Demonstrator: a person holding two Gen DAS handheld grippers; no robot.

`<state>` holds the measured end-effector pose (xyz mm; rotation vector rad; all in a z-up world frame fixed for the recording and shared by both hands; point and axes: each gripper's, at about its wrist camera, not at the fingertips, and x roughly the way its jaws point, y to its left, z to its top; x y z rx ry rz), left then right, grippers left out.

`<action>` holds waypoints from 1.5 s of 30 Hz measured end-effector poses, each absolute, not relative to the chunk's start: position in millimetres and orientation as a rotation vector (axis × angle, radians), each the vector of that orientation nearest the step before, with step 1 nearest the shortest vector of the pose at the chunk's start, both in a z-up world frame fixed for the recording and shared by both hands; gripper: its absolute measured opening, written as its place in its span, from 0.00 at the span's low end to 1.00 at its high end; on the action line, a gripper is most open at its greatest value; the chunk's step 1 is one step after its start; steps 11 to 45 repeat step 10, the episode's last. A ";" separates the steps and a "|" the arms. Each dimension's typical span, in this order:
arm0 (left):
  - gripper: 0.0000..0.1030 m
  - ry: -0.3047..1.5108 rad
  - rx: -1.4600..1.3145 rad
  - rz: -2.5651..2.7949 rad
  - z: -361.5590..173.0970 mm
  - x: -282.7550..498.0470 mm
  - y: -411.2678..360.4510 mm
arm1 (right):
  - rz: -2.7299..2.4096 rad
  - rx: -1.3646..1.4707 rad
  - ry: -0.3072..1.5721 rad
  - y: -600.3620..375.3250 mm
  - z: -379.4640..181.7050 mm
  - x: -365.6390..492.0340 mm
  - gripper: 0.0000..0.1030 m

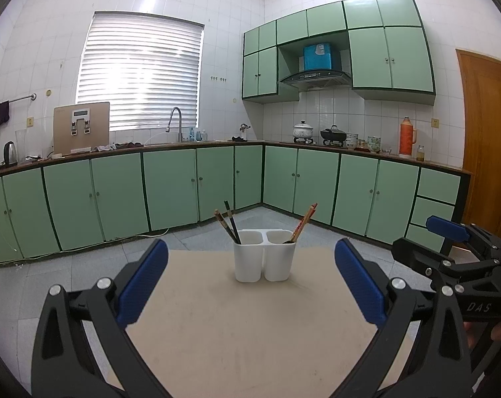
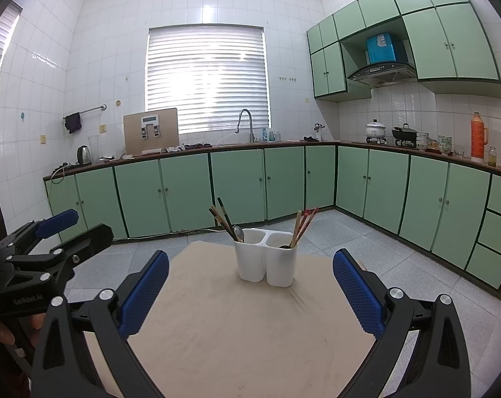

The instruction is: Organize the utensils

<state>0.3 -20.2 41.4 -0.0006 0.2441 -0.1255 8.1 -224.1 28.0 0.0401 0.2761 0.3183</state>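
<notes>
- A white two-compartment utensil holder (image 1: 264,256) stands upright near the far edge of a beige table (image 1: 244,331), centred ahead of both cameras.
- In the holder's left compartment, dark chopsticks (image 1: 230,223) lean out to the left; the right wrist view also shows a spoon (image 2: 239,233) resting among them, bowl upward.
- In the right compartment, reddish-tipped chopsticks (image 1: 304,222) lean out to the right; something dark lies low at that rim, too small to identify.
- The left gripper (image 1: 250,288) is held above the near part of the table, its blue-padded fingers (image 1: 143,285) spread wide and holding nothing, the holder framed in the gap but well apart from them.
- The right gripper (image 2: 250,290) sits level with it, its blue-padded fingers (image 2: 358,290) likewise spread wide and empty, the holder far ahead of their tips.
- Each tool appears at the edge of the other's view: the right gripper at the right of the left wrist view, the left gripper (image 2: 48,248) at the left of the right wrist view.
- Behind the table, green cabinets (image 1: 171,182) run along two white-tiled walls beneath a counter carrying a faucet (image 1: 176,122), pots and an orange thermos (image 1: 406,136), under a window with closed blinds (image 1: 141,73).
</notes>
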 end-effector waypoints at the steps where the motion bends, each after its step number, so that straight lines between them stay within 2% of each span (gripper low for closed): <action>1: 0.95 0.244 0.000 -0.125 41.0 -0.1 -21.1 | 0.318 0.040 0.276 -224.8 27.7 7.9 0.94; 45: 0.95 0.247 -0.002 -0.121 38.9 0.1 -20.5 | 0.319 0.040 0.278 -226.3 27.1 7.8 0.94</action>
